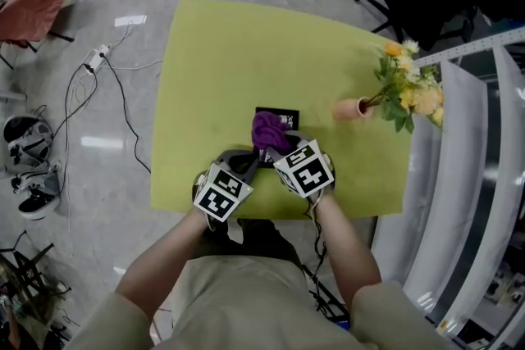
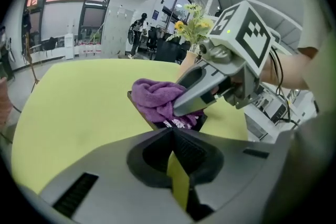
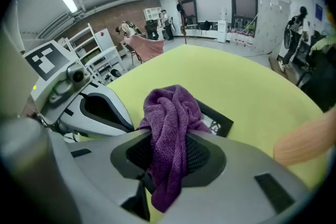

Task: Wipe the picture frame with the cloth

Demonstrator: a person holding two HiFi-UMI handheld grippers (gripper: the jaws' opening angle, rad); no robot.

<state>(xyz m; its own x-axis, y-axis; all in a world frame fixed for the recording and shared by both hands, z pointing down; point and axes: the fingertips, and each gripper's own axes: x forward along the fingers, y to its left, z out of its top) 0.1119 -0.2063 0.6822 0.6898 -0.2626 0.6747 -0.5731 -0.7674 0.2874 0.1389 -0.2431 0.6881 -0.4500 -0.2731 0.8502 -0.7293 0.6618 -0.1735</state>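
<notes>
Your right gripper (image 3: 169, 136) has its jaws pinched on the purple cloth (image 3: 169, 107). The cloth bunches into a thick wad beyond the jaws and hangs in a tail below them. That wad sits on the near part of the black picture frame (image 1: 282, 114), which lies flat on the yellow-green table (image 1: 221, 61), towards your side of it. Your left gripper (image 2: 172, 131) has its jaws pressed together with nothing visible between them. Its tips are right at the frame's near edge, but I cannot tell whether they touch it.

Judging by where the cloth lies, the far part of the frame is not yet covered. Lower the wad so that the towelling, not the hard jaw tips, bears on the face of the frame. Then sweep away from yourself in overlapping strokes, out to the far edge and both corners.

A flat frame on a smooth tabletop will probably slide under the drag. Set your left gripper's closed tips against the near edge or down on a corner, and push each stroke against that brace. Hold the pinch firm, because the loose tail suggests the cloth could pull free if it snags. The vase (image 1: 353, 108) of flowers (image 1: 408, 86) stands well apart to your right, so only a wide rightward swing would threaten it.
</notes>
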